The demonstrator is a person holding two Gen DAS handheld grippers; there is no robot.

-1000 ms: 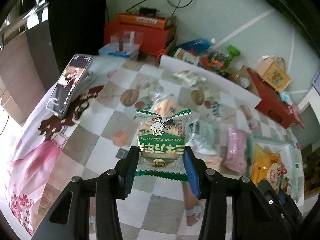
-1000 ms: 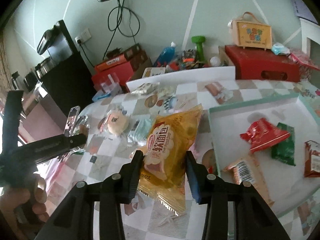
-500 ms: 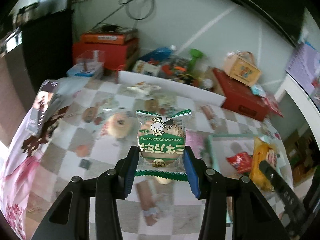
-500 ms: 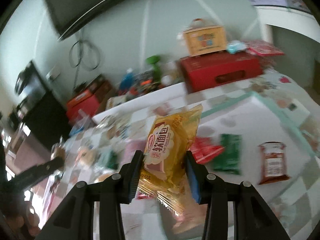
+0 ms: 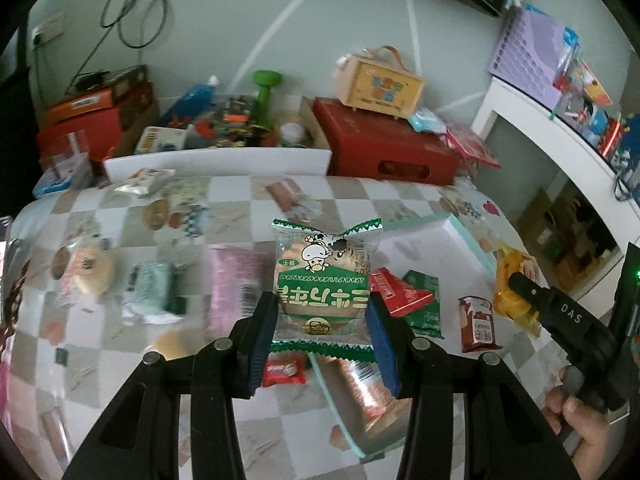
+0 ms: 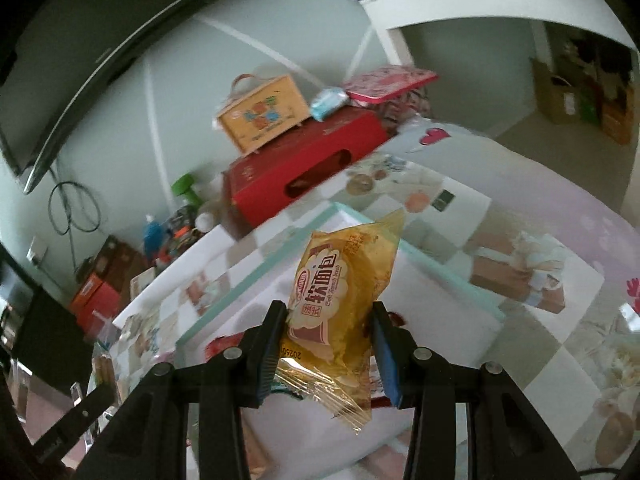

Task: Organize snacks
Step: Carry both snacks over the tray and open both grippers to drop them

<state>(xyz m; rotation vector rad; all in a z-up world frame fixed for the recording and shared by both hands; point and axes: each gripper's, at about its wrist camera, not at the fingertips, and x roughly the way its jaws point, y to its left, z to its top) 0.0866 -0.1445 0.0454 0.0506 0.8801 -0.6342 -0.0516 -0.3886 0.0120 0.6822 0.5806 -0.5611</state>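
Note:
My left gripper (image 5: 322, 316) is shut on a green-and-white cake packet (image 5: 323, 280), held above the near left rim of the white tray (image 5: 460, 228). My right gripper (image 6: 329, 336) is shut on a yellow soft-bread packet (image 6: 340, 292), hanging over the tray (image 6: 440, 292). In the left wrist view the right gripper's body (image 5: 568, 316) and the yellow packet (image 5: 516, 284) show at the right, with a hand below. A red packet (image 5: 394, 292), a green packet (image 5: 424, 304) and a brown packet (image 5: 478, 322) lie in the tray.
Loose snacks lie on the checkered cloth at left: a pink packet (image 5: 232, 280), a teal packet (image 5: 150, 292), a round bun (image 5: 86, 274). A red box (image 5: 384, 148) with a small yellow case (image 5: 378, 84) stands behind the table. A white shelf (image 5: 560, 152) stands at right.
Both grippers have swung rightward with their packets still held, from over the cloth to over the tray. The right gripper has rolled, tilting its view.

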